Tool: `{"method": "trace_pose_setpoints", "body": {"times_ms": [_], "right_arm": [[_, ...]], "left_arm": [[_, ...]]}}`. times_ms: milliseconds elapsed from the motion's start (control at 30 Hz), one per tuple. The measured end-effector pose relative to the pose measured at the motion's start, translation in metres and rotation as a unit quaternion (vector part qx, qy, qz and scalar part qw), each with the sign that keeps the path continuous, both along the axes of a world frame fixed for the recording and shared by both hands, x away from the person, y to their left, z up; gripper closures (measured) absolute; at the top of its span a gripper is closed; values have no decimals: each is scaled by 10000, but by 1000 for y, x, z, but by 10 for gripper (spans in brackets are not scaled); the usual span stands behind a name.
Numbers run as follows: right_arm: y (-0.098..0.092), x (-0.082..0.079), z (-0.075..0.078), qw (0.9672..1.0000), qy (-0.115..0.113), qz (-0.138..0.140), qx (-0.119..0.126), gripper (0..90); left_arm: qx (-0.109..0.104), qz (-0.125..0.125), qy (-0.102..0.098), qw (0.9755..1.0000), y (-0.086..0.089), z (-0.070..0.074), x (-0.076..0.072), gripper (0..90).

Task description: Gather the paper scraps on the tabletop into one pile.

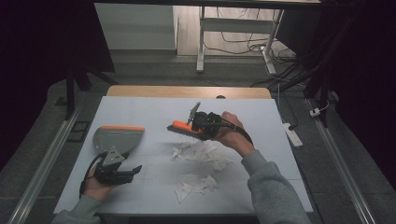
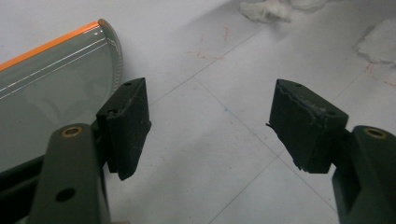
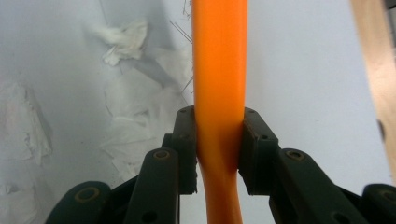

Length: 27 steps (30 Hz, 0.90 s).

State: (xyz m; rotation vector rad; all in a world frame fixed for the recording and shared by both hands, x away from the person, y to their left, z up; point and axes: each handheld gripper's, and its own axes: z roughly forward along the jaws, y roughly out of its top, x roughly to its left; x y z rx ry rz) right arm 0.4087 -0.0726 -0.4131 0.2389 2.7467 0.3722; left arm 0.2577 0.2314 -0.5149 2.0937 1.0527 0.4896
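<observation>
right gripper (image 3: 218,140) clamped on orange brush handle (image 3: 219,70), likely for sweeping paper scraps (image 1: 198,151) | left gripper (image 2: 210,121) jaws apart, empty beside dustpan (image 1: 117,138)

Jaws clamped on orange brush handle (image 3: 219,93), crumpled paper scraps (image 3: 126,107) on white table (image 3: 303,70)

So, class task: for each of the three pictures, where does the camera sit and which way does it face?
High view: above the table, facing forward and down; both forearms, left gripper, right gripper.
Left gripper view: on that gripper, facing the dustpan; open jaws.
Right gripper view: on that gripper, along the orange brush handle; jaws clamp it.
Shared: all show the torn paper scraps.
</observation>
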Motion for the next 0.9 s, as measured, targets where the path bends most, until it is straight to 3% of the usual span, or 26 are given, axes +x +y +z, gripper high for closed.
{"method": "trace_pose_setpoints", "body": {"times_ms": [267,467,667,900], "right_arm": [[-8,0,9,9989,-93,-223,402,705],[-9,-2,21,9938,-189,-397,1025,705],[-5,-7,21,9920,70,-360,1207,705],[6,-16,11,9879,410,-597,1372,705]], "left_arm": [[-2,-1,-5,10000,0,0,0,298],[1,4,-8,10000,1,0,0,298],[4,2,-12,10000,1,0,0,298],[4,11,-14,10000,1,0,0,298]]}}
